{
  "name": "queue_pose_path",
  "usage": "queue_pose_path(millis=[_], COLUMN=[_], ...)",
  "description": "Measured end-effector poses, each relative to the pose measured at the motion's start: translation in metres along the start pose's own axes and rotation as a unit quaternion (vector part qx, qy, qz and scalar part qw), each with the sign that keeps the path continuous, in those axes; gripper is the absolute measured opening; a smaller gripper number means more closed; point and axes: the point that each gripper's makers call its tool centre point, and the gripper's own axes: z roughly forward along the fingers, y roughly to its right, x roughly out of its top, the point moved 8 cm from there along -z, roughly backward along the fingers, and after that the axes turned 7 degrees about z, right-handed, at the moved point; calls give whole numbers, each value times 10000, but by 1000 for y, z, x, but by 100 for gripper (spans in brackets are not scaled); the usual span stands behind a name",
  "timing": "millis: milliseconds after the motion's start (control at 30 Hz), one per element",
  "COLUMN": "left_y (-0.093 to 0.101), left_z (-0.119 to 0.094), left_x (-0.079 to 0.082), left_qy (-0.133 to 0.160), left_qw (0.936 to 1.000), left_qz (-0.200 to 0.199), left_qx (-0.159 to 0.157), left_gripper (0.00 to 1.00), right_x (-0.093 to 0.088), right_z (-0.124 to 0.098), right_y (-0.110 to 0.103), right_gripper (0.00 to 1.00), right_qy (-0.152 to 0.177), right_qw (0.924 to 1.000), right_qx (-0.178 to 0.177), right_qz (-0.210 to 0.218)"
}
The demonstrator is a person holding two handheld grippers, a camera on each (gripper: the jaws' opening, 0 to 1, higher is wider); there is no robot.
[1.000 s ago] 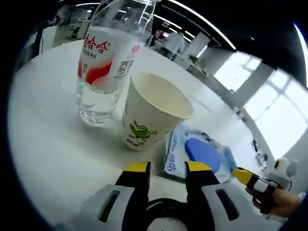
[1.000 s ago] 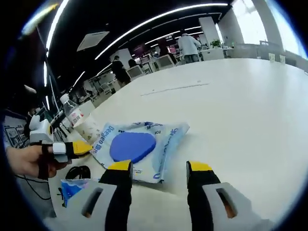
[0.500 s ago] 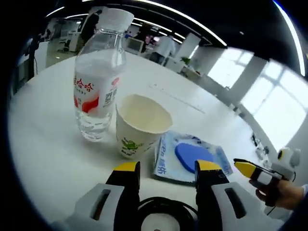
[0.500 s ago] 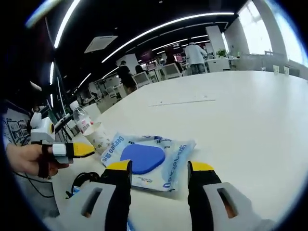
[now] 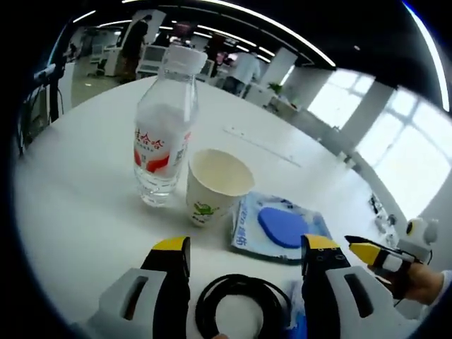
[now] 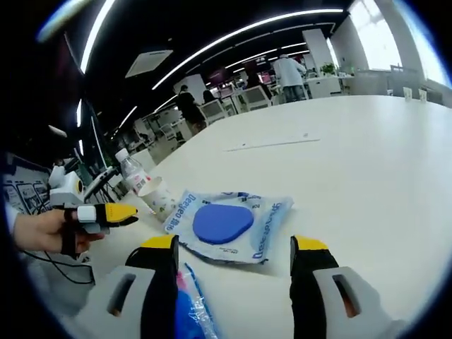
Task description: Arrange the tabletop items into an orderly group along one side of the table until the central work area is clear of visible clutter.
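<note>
On the white table (image 5: 78, 212) a clear water bottle (image 5: 164, 134) with a red-and-white label stands upright, and a paper cup (image 5: 214, 185) stands touching its right side. A clear packet with a blue pad (image 5: 281, 227) lies flat to the right of the cup. A black cable coil (image 5: 244, 309) lies between the open jaws of my left gripper (image 5: 246, 247), untouched. My right gripper (image 6: 235, 246) stands open just short of the packet (image 6: 229, 224), with a blue wrapper (image 6: 189, 311) between its jaws. Bottle (image 6: 132, 171) and cup (image 6: 159, 198) sit left of the packet. The left gripper (image 6: 106, 214) enters that view from the left, held by a hand.
The table stretches far and bare beyond the packet (image 6: 353, 155). A thin strip (image 6: 268, 144) lies on it farther out. The right gripper's tip (image 5: 378, 256) and the hand holding it come in at the left gripper view's lower right. Office desks and people stand in the background.
Both views have pulled back from the items. The cable coil and the blue wrapper have come further into sight. Both grippers' jaws stand a little wider. Bottle, cup and packet have not moved.
</note>
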Motion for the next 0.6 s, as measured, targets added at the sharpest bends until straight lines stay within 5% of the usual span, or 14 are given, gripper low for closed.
queue_pose_path(millis=[600], left_y=[19], left_z=[-25], left_x=[-7], left_qy=[-103], left_qw=[9995], left_qz=[187], left_qx=[-238], left_gripper=[57], right_x=[-20], right_z=[-29], right_y=[-7], right_gripper=[63], right_qy=[-115], right_qw=[9998], right_qx=[147], right_qz=[93])
